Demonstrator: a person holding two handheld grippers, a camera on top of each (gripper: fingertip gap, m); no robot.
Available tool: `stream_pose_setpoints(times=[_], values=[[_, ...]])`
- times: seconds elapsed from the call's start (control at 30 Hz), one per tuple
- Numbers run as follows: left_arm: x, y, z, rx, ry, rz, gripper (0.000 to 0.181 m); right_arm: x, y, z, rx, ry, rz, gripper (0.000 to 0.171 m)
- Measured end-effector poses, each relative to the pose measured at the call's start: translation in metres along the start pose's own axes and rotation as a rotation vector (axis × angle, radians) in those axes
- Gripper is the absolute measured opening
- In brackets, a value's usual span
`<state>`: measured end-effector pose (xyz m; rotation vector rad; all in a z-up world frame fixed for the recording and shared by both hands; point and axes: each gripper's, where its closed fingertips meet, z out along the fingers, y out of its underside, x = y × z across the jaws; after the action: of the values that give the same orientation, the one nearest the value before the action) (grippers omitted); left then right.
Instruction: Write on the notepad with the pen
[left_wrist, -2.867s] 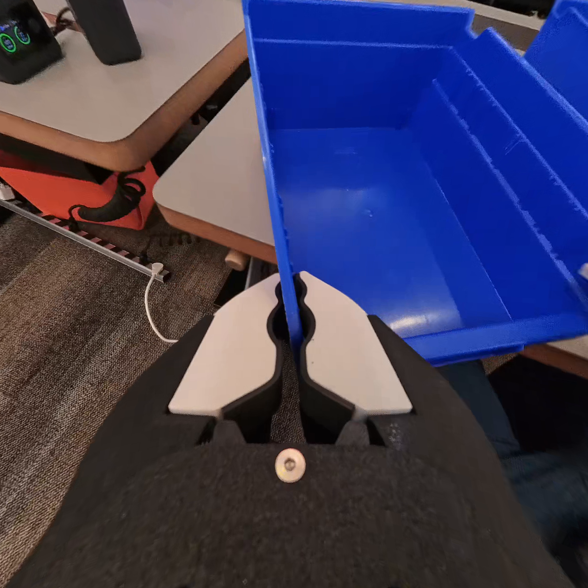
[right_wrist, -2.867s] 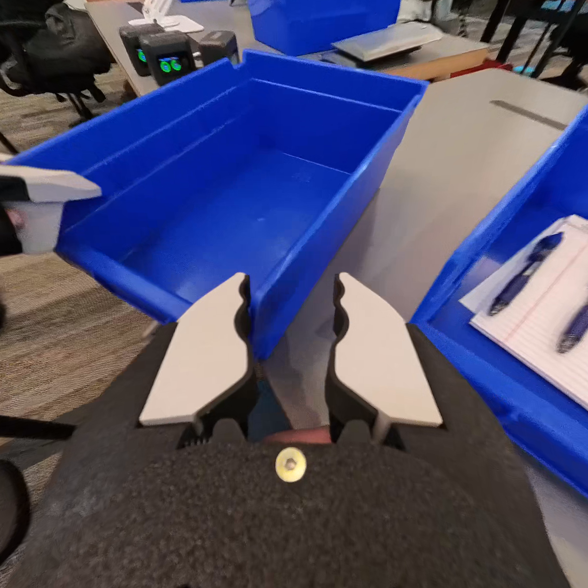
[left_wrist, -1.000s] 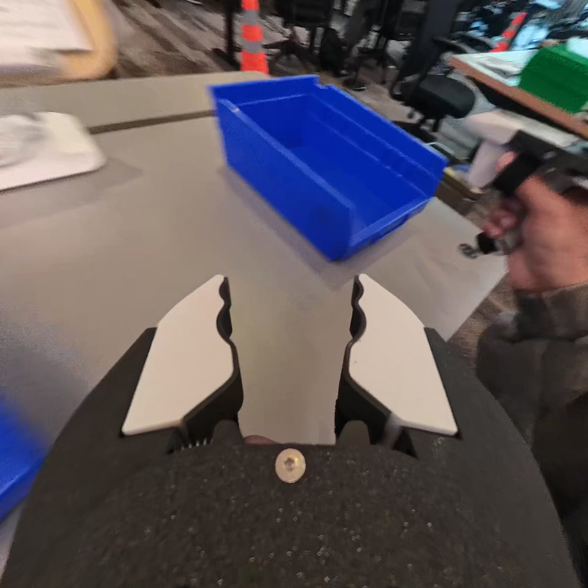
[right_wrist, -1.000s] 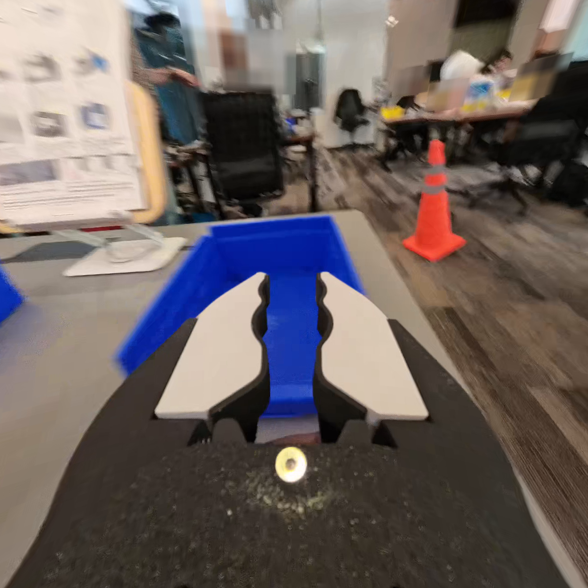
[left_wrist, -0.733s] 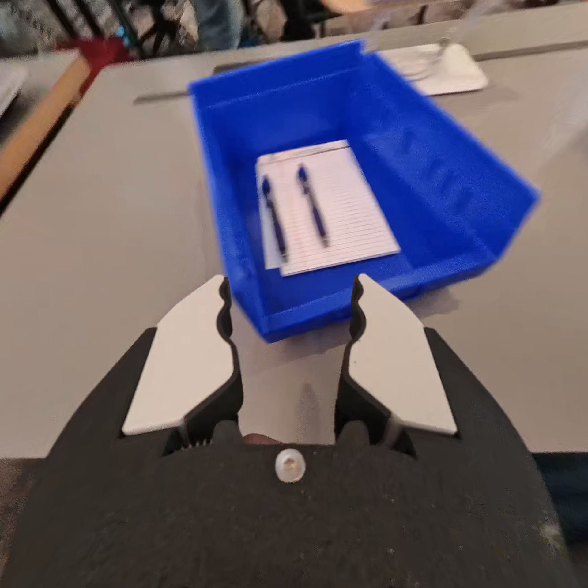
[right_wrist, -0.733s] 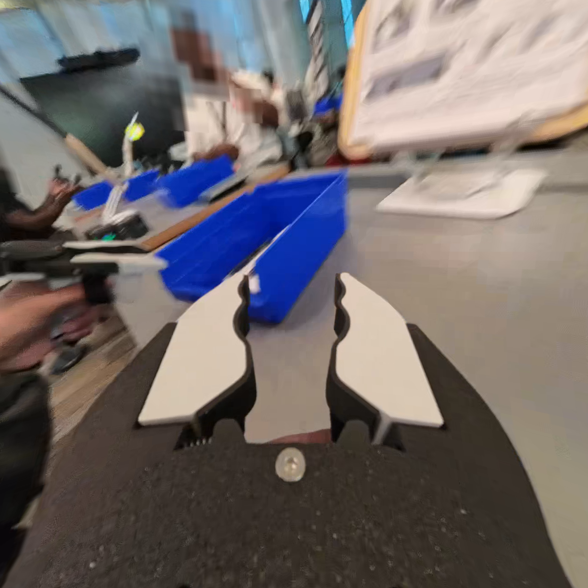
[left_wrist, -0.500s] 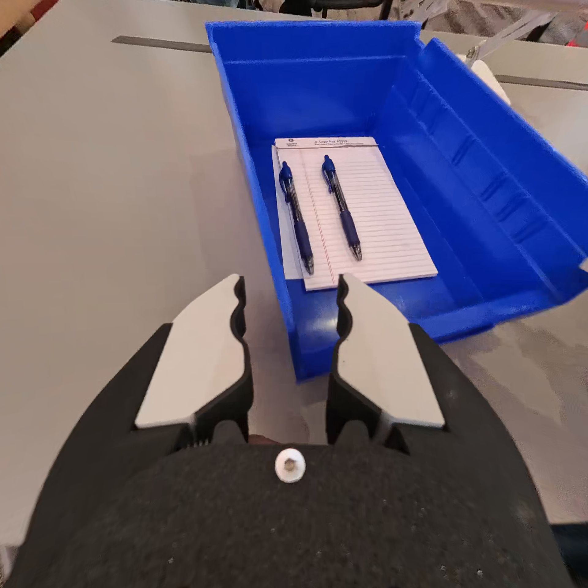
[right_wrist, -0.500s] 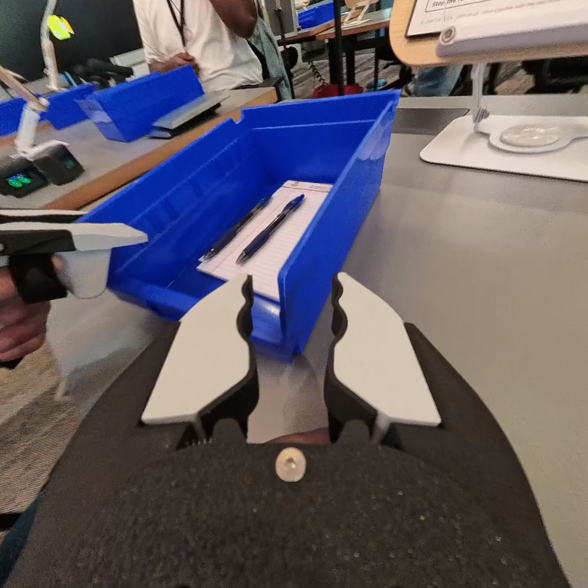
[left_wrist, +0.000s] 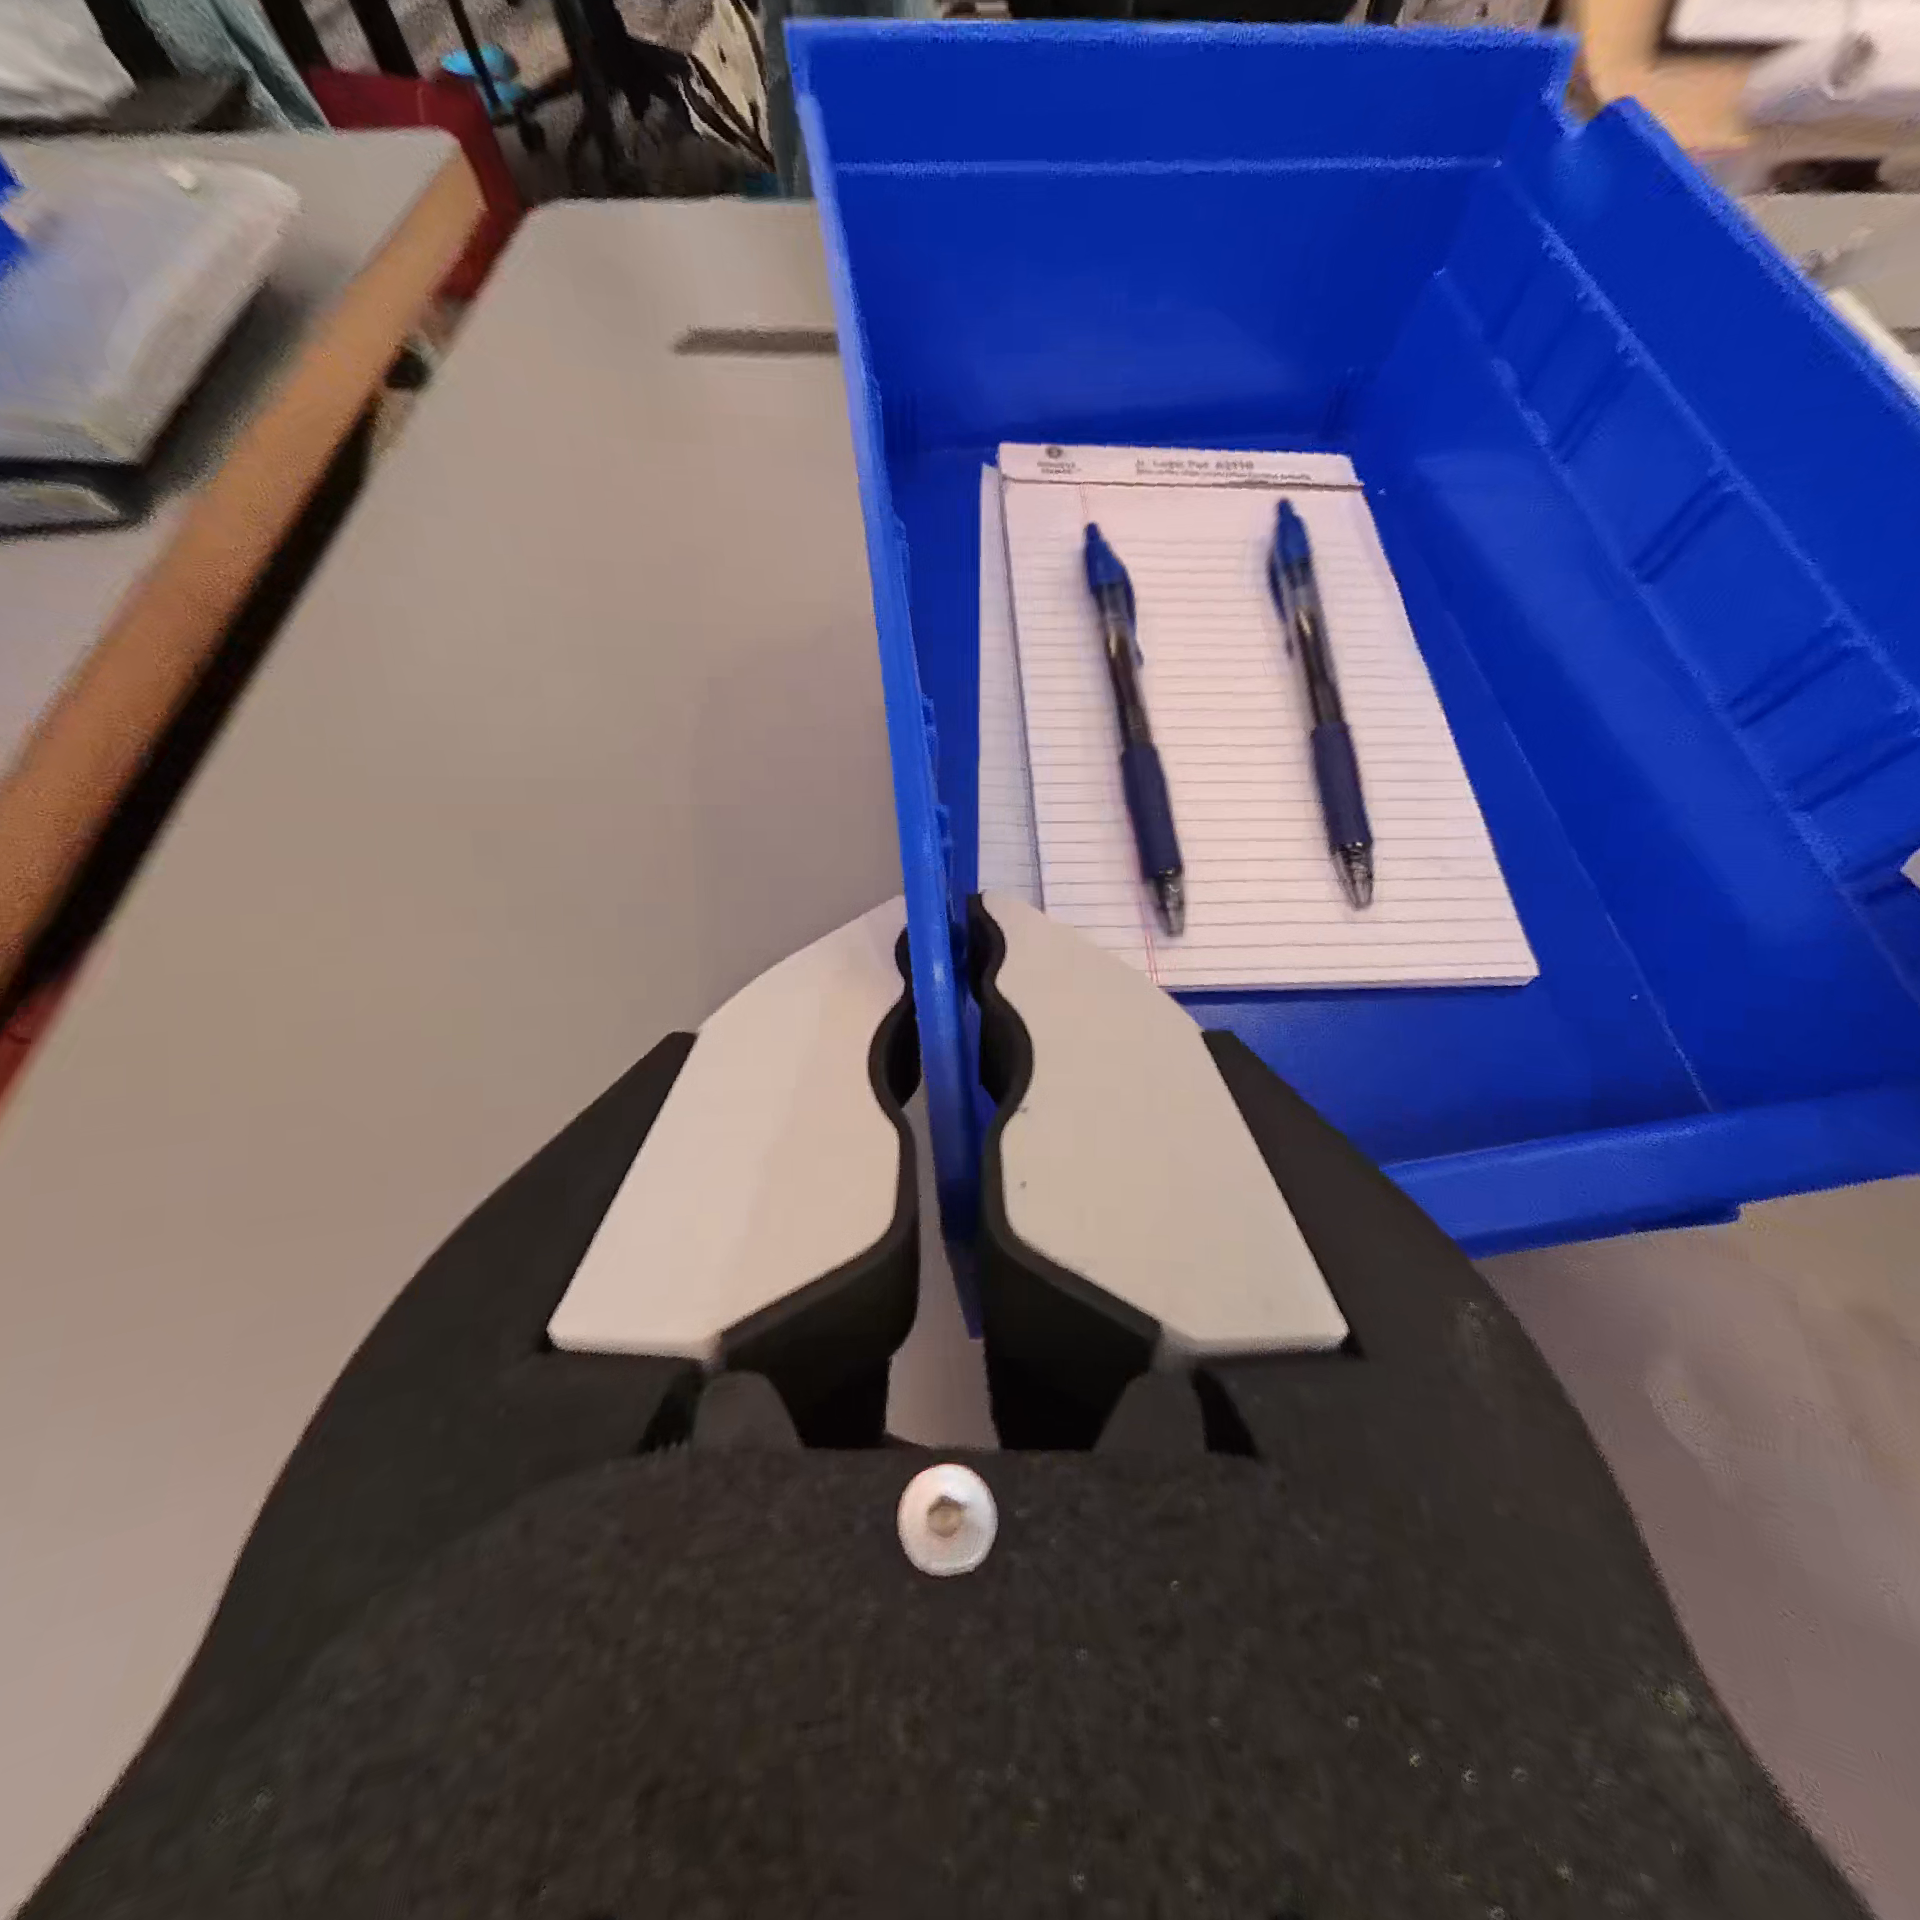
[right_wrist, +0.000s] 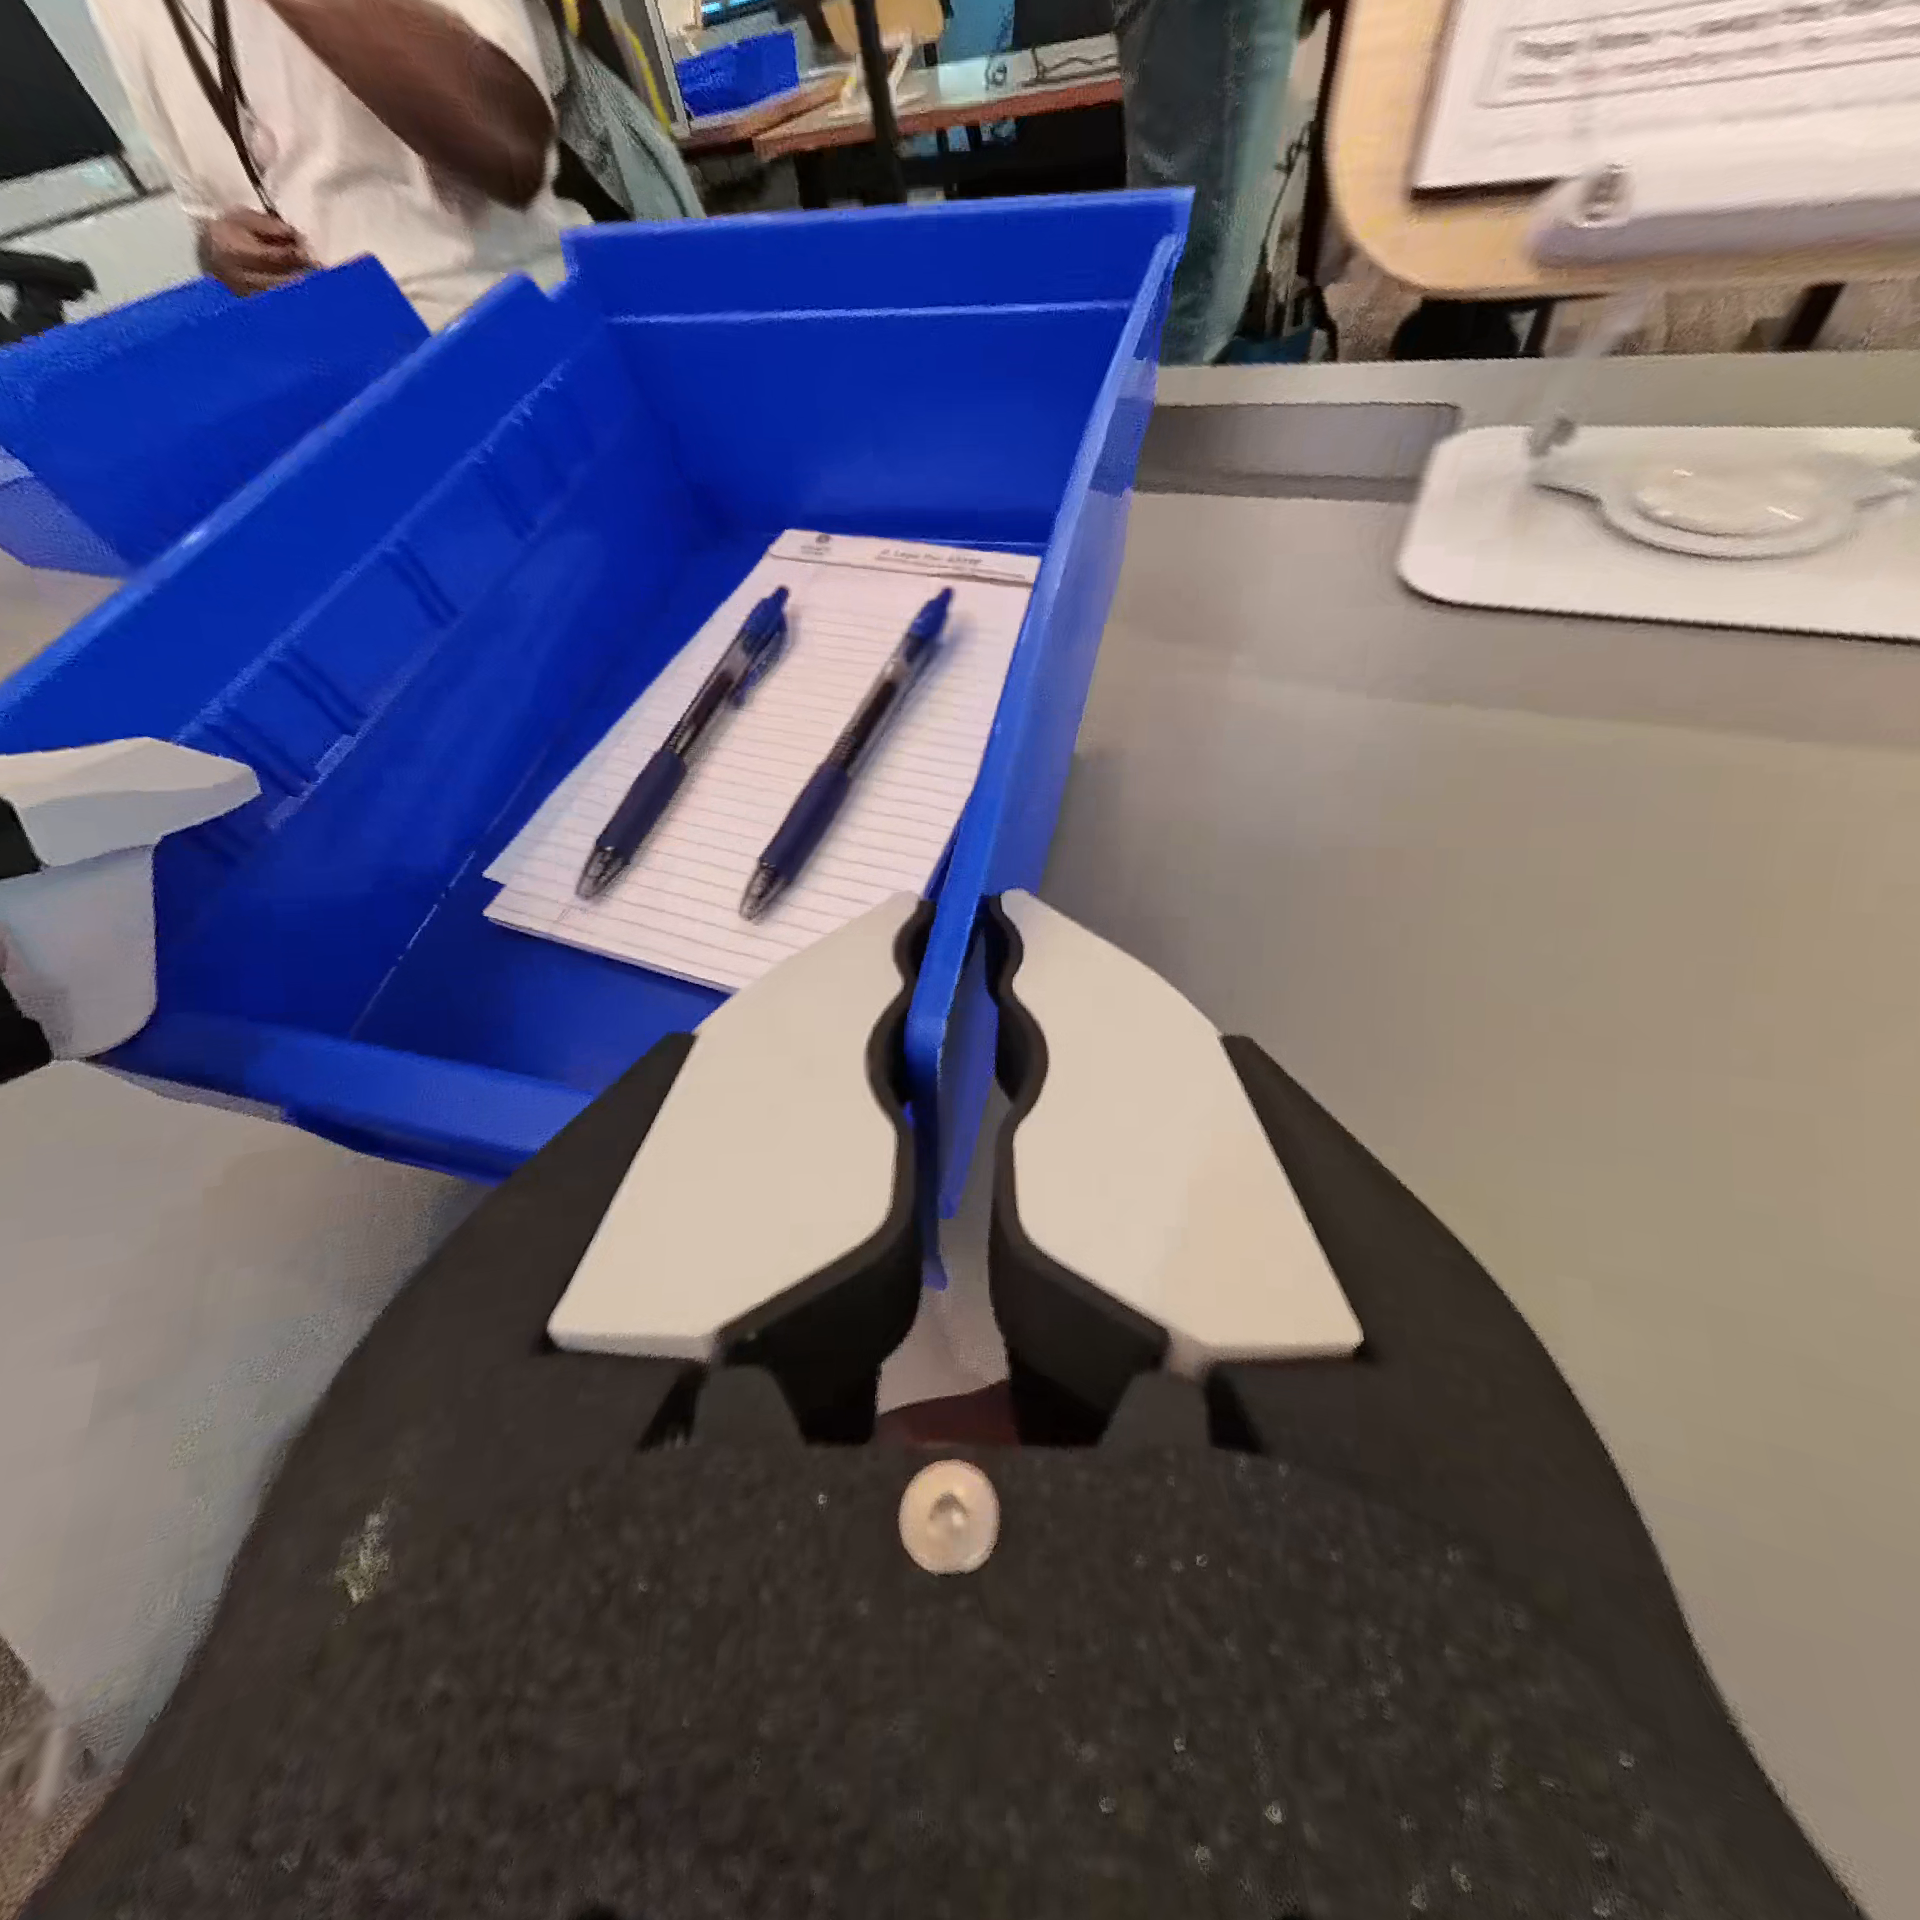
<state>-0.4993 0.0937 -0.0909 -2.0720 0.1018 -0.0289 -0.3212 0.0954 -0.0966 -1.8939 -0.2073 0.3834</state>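
Note:
A blue bin (left_wrist: 1143, 291) stands on the grey table (left_wrist: 520, 727). A white lined notepad (left_wrist: 1226, 727) lies flat on its floor, with two blue pens (left_wrist: 1132, 727) (left_wrist: 1320, 707) lying side by side on it, tips toward me. My left gripper (left_wrist: 940, 935) is shut on the bin's left wall near the front corner. My right gripper (right_wrist: 951, 914) is shut on the bin's (right_wrist: 852, 416) right wall near its front corner. The right wrist view also shows the notepad (right_wrist: 748, 769), both pens (right_wrist: 686, 738) (right_wrist: 847, 758) and the left gripper (right_wrist: 104, 800) at the far side.
A second blue bin (right_wrist: 208, 384) stands behind to the left. A white stand base (right_wrist: 1662, 540) sits on the table to the right, under a sign board (right_wrist: 1662, 83). A person in a white shirt (right_wrist: 343, 135) stands behind. A brown-edged table (left_wrist: 208, 520) adjoins on the left. Tip to tip, the grippers are about 20 centimetres apart. The white stand base (right_wrist: 1662, 540) lies some 35 centimetres from my right tips, 50 centimetres from my left tips.
Both grippers let go of an empty bin and swung round to this one. In the last half second they moved in over its side walls and closed on them.

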Motion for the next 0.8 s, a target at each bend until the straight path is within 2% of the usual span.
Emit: stream_pose_setpoints(times=[0.13,0.3,0.37,0.63,0.67,0.7,0.73,0.8], values=[[-0.067,-0.014,0.012,0.0,-0.008,0.056,0.005,-0.053,-0.003,0.042,-0.008,0.001,-0.002,0.009],[-0.116,0.001,0.039,-0.05,0.054,0.032,0.005,-0.09,0.007,0.072,-0.049,0.034,-0.019,0.01],[-0.122,0.016,0.05,-0.088,0.094,0.009,0.005,-0.093,0.021,0.079,-0.098,0.037,-0.003,0.012],[-0.124,0.016,0.054,-0.066,0.125,-0.021,0.006,-0.097,0.021,0.077,-0.085,-0.048,-0.009,0.019],[-0.125,0.016,0.053,-0.071,0.116,-0.008,0.009,-0.098,0.021,0.074,-0.104,-0.093,-0.013,0.022],[-0.131,0.017,0.049,-0.079,0.067,0.003,0.025,-0.098,0.021,0.069,-0.127,-0.141,-0.017,0.027],[-0.14,0.015,0.041,-0.082,0.004,0.006,0.04,-0.096,0.021,0.062,-0.15,-0.179,-0.024,0.035],[-0.151,0.008,0.016,-0.062,-0.09,-0.032,0.055,-0.083,0.018,0.039,-0.192,-0.246,-0.054,0.055]])
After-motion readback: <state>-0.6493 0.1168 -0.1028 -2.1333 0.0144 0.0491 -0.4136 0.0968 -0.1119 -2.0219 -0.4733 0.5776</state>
